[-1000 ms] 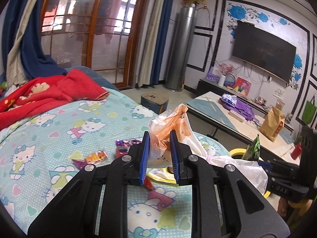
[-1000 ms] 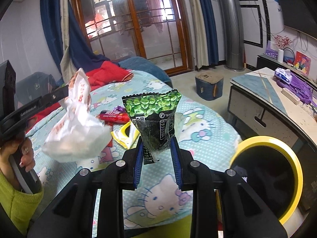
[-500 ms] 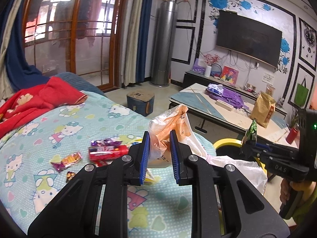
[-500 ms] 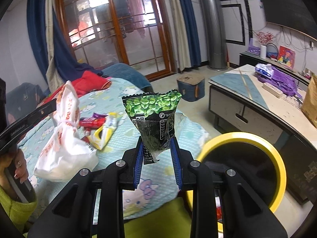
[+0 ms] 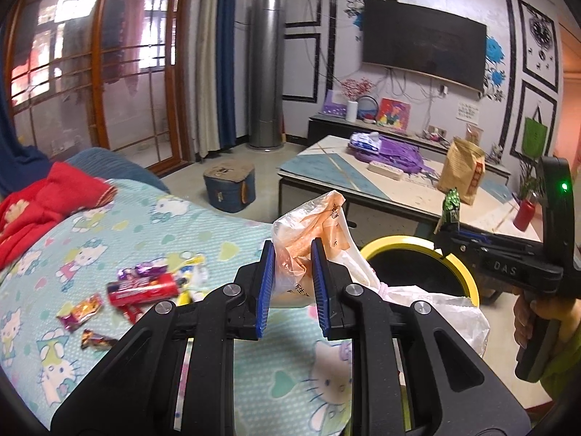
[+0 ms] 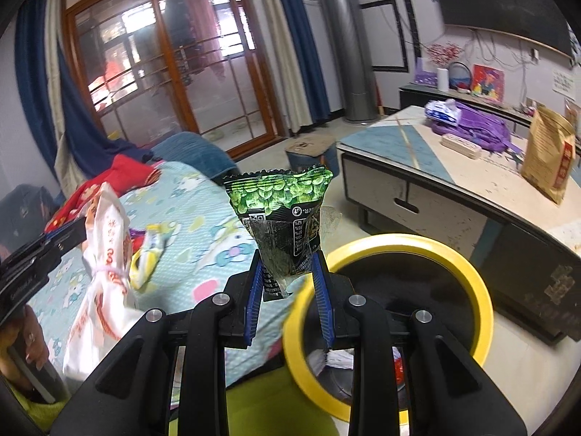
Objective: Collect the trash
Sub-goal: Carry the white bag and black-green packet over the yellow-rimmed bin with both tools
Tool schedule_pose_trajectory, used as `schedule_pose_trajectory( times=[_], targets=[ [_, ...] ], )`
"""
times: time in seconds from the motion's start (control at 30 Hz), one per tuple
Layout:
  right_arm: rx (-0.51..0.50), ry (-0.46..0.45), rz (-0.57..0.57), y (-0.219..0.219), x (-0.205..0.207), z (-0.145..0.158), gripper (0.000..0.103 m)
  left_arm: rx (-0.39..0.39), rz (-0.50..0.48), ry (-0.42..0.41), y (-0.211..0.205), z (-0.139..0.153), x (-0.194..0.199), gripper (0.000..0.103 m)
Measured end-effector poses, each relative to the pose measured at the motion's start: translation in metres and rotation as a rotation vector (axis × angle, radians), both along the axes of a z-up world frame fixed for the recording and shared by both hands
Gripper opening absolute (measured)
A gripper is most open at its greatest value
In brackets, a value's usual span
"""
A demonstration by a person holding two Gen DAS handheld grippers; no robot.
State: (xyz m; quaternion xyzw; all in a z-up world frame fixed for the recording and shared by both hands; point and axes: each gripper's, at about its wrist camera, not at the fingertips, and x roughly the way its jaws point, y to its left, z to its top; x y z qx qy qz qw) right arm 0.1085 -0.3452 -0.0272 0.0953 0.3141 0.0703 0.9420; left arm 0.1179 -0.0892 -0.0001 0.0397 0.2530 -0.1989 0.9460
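My left gripper [image 5: 290, 254] is shut on a white and orange plastic bag [image 5: 308, 239], held above the bed's edge; the bag also shows in the right wrist view [image 6: 105, 254]. My right gripper [image 6: 287, 265] is shut on a green and black snack packet [image 6: 283, 210], held over the near rim of the yellow-rimmed black trash bin [image 6: 472, 272]. The bin [image 5: 457, 265] and the packet [image 5: 450, 203] also show in the left wrist view. Several candy wrappers, among them a red one [image 5: 141, 287], lie on the Hello Kitty bedsheet [image 5: 109, 239].
A low coffee table [image 5: 345, 174] with a purple bag and a brown paper bag stands beyond the bin. A blue stool [image 5: 228, 189] sits on the floor. A red blanket [image 5: 43, 203] lies at the bed's left. A yellow wrapper [image 6: 152, 250] lies on the bed.
Both grippers have swung right, away from the bed. The bin has come closer and fuller into view under the right gripper's packet. Both grips are unchanged.
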Motion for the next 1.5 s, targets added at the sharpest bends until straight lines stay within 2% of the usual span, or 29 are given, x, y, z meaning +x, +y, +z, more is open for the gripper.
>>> schedule_pose_trajectory(
  times=[0.53, 0.93, 1.5],
  targets=[
    [0.010, 0.034, -0.145, -0.052, 0.007, -0.017, 0.026, 0.098, -0.122, 0.010, -0.081, -0.026, 0.008, 0.015],
    [0.034, 0.063, -0.200, -0.082, 0.010, -0.031, 0.026, 0.151, -0.169, 0.033, -0.111, -0.050, 0.015, 0.015],
    [0.107, 0.165, -0.240, -0.105, 0.022, -0.064, 0.026, 0.202, -0.191, 0.111, -0.146, -0.085, 0.045, 0.017]
  ],
)
